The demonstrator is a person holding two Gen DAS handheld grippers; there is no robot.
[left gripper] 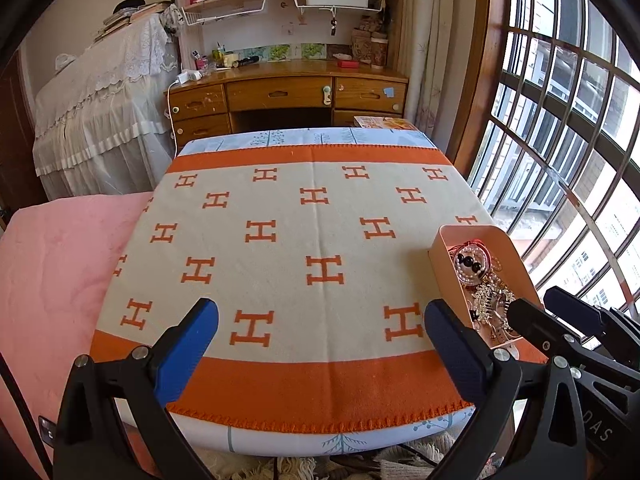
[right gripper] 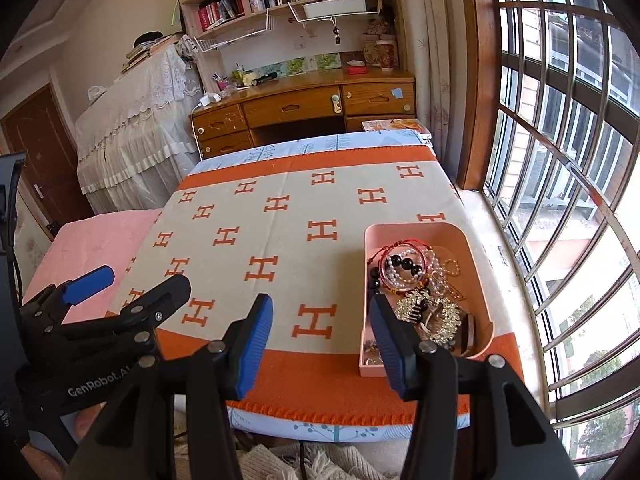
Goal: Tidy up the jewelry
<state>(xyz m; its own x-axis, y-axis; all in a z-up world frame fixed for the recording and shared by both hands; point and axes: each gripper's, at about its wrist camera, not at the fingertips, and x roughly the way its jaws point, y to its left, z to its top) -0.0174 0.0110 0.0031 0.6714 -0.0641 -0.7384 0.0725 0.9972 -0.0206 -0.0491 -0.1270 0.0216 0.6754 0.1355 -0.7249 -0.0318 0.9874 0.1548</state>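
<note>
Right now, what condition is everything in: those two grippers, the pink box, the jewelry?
Left gripper: open, holding nothing.
Right gripper: open, holding nothing.
Pink box: upright, no lid, on the blanket.
Jewelry: heaped and tangled inside the box.
Desk drawers: closed.

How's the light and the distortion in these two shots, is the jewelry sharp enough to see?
Left wrist view: daylight from the window, bars bowed by fisheye, black corners. Right wrist view: same bend; the jewelry in the pink tray is evenly lit and sharp.
</note>
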